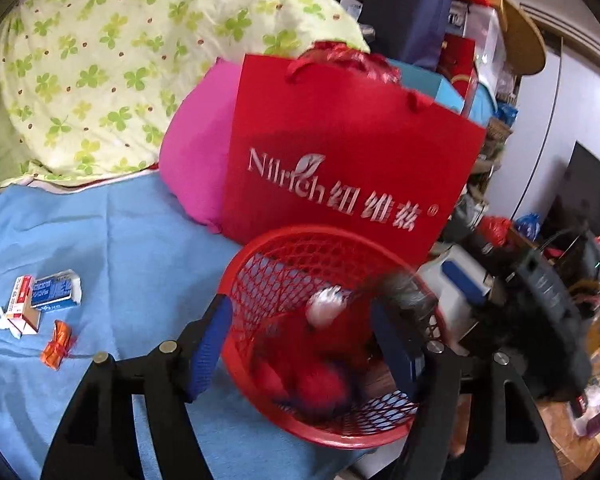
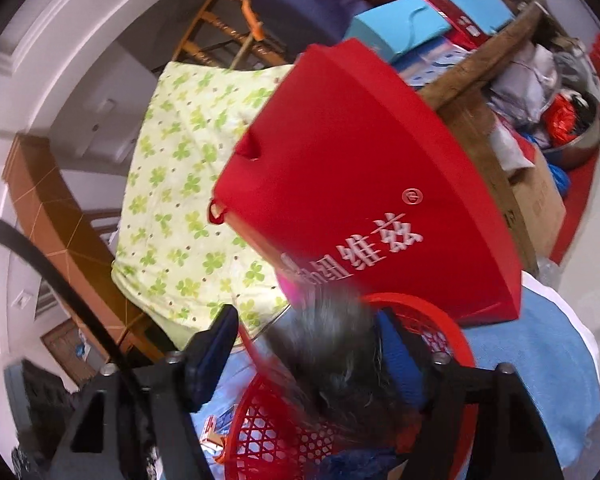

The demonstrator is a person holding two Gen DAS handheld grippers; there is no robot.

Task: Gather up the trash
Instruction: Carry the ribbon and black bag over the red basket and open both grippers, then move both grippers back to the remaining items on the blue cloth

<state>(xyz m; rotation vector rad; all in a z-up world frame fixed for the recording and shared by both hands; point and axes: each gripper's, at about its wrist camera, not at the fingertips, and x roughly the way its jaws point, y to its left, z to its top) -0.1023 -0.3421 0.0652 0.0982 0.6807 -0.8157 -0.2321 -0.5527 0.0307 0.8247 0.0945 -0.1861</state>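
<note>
Left gripper (image 1: pixel 300 320): fingers spread wide, nothing between the pads, poised over the mouth of the red mesh basket (image 1: pixel 260 396) at lower centre of the left wrist view. Judgement: the wide spread over the opening fits a release position, so trash goes straight down into the basket. A whitish crumpled piece (image 1: pixel 326 306) shows blurred just between the fingers, above the basket interior; cannot tell whether it is falling or lying inside. Red and dark items sit at the basket bottom.

Right gripper (image 2: pixel 304 344): fingers also apart; a blurred grey mass (image 2: pixel 332 344) sits between them over the basket (image 2: pixel 256 432). Cannot tell whether the pads hold it or it hangs free. In the left wrist view the same grey blur appears at the basket's right rim, so both tools converge on the one container.

Remaining trash, left edge of the left wrist view: a red-and-white small box (image 1: pixel 20 300), a blue-and-white box (image 1: pixel 56 290) touching it, and an orange wrapper (image 1: pixel 58 345) just below. All well apart from the basket, not yet collected.

Surface: blue sheet (image 1: pixel 120 240), soft and wrinkled; the basket stands on it near the edge. Judgement: soft footing, basket could tip if pressed on its rim.

Room: red paper bag (image 1: pixel 340 168) with white lettering stands directly behind the basket, pink cushion (image 1: pixel 196 152) beside it, clover-print quilt (image 1: pixel 120 60) upper left. Cluttered boxes and bags to the right.
</note>
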